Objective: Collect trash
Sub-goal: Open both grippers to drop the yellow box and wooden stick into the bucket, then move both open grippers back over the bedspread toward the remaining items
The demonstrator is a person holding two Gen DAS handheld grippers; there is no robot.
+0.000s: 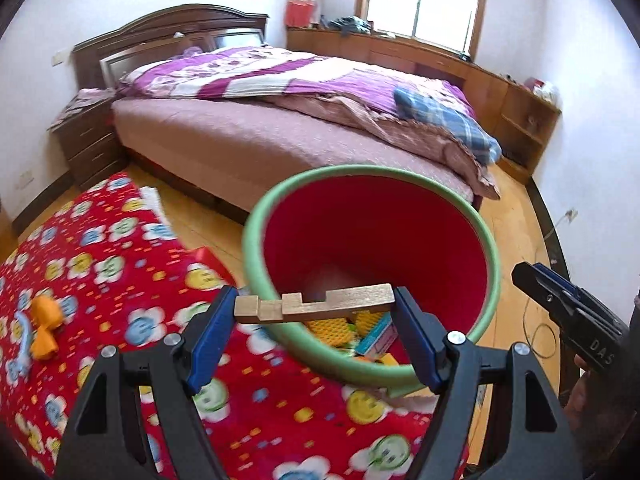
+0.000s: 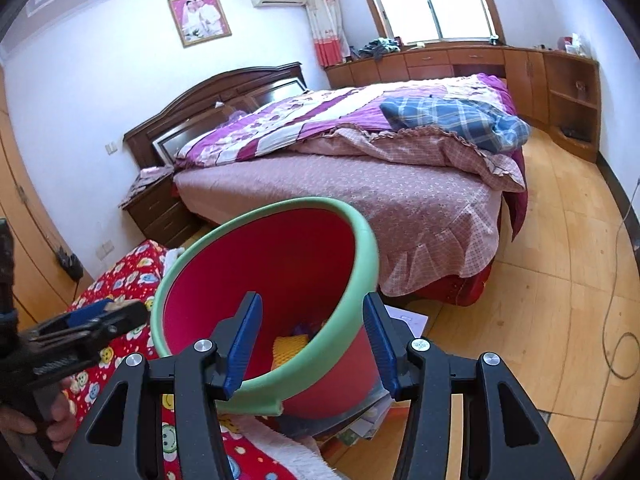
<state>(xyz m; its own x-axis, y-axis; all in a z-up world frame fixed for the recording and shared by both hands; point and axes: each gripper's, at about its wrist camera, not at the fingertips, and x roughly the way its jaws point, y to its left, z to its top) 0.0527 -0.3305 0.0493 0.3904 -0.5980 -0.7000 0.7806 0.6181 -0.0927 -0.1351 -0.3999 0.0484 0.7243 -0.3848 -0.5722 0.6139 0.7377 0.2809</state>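
A bedroom, seen from two hand-held claws. The left claw [image 1: 316, 312] grips a notched wooden block [image 1: 316, 304] end to end between its blue pads, holding it level just above the near rim of a bin [image 1: 256, 240]. The bin is red with a thick green rim, tilted toward the cameras, so its inside shows: a yellow bumpy piece [image 1: 326, 326] and a small printed box [image 1: 378, 340] lie at the bottom. The right claw [image 2: 312, 344] is half open and holds nothing; its pads stand on either side of the bin's near rim, and it is unclear whether they touch it. In the left view the right claw [image 1: 560, 304] appears at the right edge, beside the bin, with part of a hand [image 1: 588, 396] behind it. A red mat [image 1: 120, 260] printed with smiling flowers lies left of the bin and under the left claw; an orange toy [image 1: 46, 332] sits on it, well apart from the bin. Papers [image 2: 360, 420] lie on the wooden floor [image 2: 540, 300] under the bin's right side. Behind the bin stands a large bed [image 2: 400, 200] with a purple quilt and a blue plaid cloth [image 2: 456, 120], a nightstand [image 2: 160, 204] to its left, low wooden cabinets [image 2: 440, 64] under the window, and a cable [image 2: 620, 348] on the floor at far right.
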